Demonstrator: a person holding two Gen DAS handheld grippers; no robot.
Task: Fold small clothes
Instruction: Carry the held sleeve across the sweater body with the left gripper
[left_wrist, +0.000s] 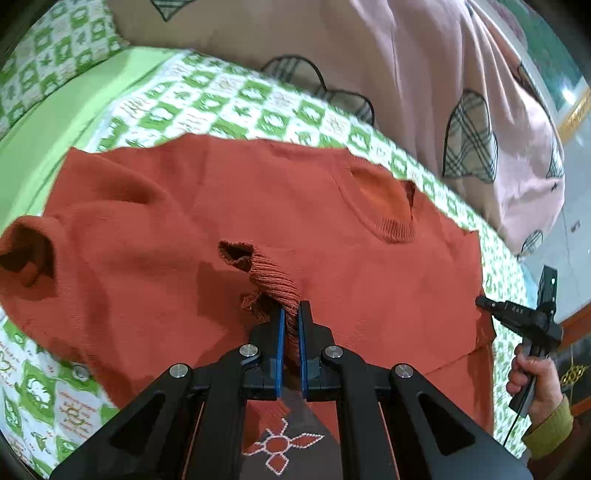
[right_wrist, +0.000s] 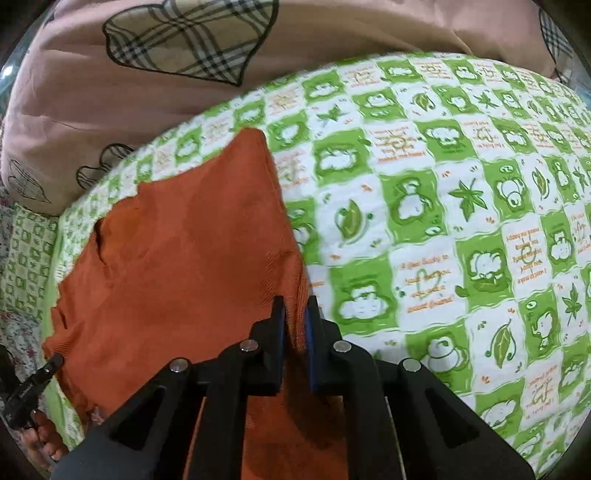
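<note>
A small rust-orange knit sweater (left_wrist: 229, 206) lies spread on a green and white patterned bedsheet (left_wrist: 236, 103), neck opening (left_wrist: 384, 199) toward the right. My left gripper (left_wrist: 290, 314) is shut on the ribbed sleeve cuff (left_wrist: 273, 277), holding it over the sweater's body. A patterned part with a white flower shape (left_wrist: 280, 443) shows under the gripper. My right gripper (right_wrist: 295, 314) is shut on the sweater's edge (right_wrist: 291, 266) at its right side; it also shows in the left wrist view (left_wrist: 484, 303).
A pink quilt with plaid hearts (left_wrist: 443, 92) lies bunched along the far side of the bed, also in the right wrist view (right_wrist: 147, 74). Bare bedsheet (right_wrist: 461, 240) stretches to the right of the sweater. The other hand-held gripper (right_wrist: 29, 387) shows at lower left.
</note>
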